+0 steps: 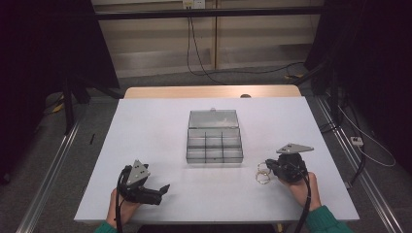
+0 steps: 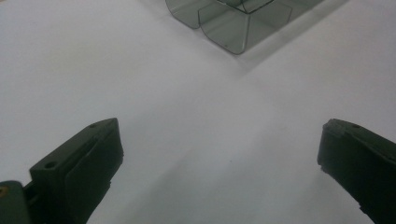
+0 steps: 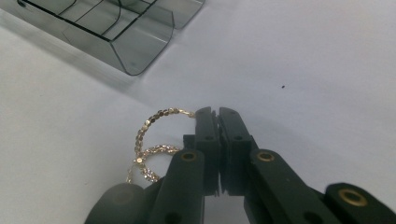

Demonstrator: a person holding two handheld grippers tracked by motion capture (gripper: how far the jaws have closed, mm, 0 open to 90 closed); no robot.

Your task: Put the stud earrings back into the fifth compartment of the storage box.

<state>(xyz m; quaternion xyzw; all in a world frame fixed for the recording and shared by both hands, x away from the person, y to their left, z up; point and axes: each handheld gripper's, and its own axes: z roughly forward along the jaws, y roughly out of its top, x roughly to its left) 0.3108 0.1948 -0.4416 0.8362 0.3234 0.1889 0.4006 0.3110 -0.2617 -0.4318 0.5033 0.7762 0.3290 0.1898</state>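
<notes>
Two black grippers are held low over a white table (image 1: 160, 121) at the person's edge. The right gripper (image 1: 270, 167) is seen with its jaws pressed together, and a gold chain (image 3: 154, 140) is pinched at their tips; in the right gripper view the chain's loops are draped off the left side of the closed jaws and rest on the table. From the high view, the chain (image 1: 263, 172) is placed just in front of the clear box (image 1: 214, 136) and to its right, near but not touching its front right corner. The right gripper is gripped by a hand (image 1: 303, 189) in a green sleeve, further right of the box.

The left gripper (image 1: 163, 189) is kept well apart from the chain, in front of the box and to its left. Its jaws are spread wide in the left gripper view, with bare table between them.

The box is set at the middle of the table, its lid raised at the back and its tray divided into compartments. A curved front corner of the box (image 3: 135, 46) is shown beyond the chain.
</notes>
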